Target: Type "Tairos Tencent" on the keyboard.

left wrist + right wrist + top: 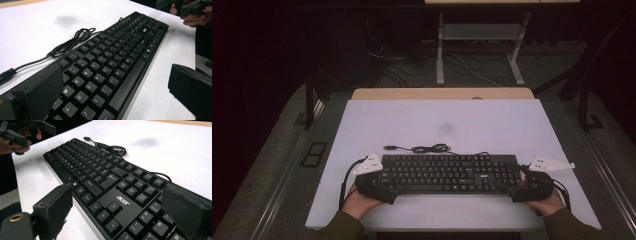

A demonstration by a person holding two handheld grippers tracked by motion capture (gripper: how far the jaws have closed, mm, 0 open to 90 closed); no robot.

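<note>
Item: black keyboard [447, 173], flat on the white counter [492, 125], near its front edge; its cable [424, 148] lies coiled just behind, unplugged. Left gripper [384, 192] at the keyboard's left end, fingers [42, 92] spread and straddling that end without pressing. Right gripper [519, 192] at the right end, fingers [185, 210] likewise spread across the end. Status: both ends bracketed, neither clamped; keyboard appears unlifted. Remaining, by judgement: closing on both ends, then moving it.

In the left gripper view, the keyboard [110, 65] runs off the bottom edge, its near corner hidden behind a jaw; the cable's plug [6, 75] is cut off at the left. Most key legends are too small to read.
</note>
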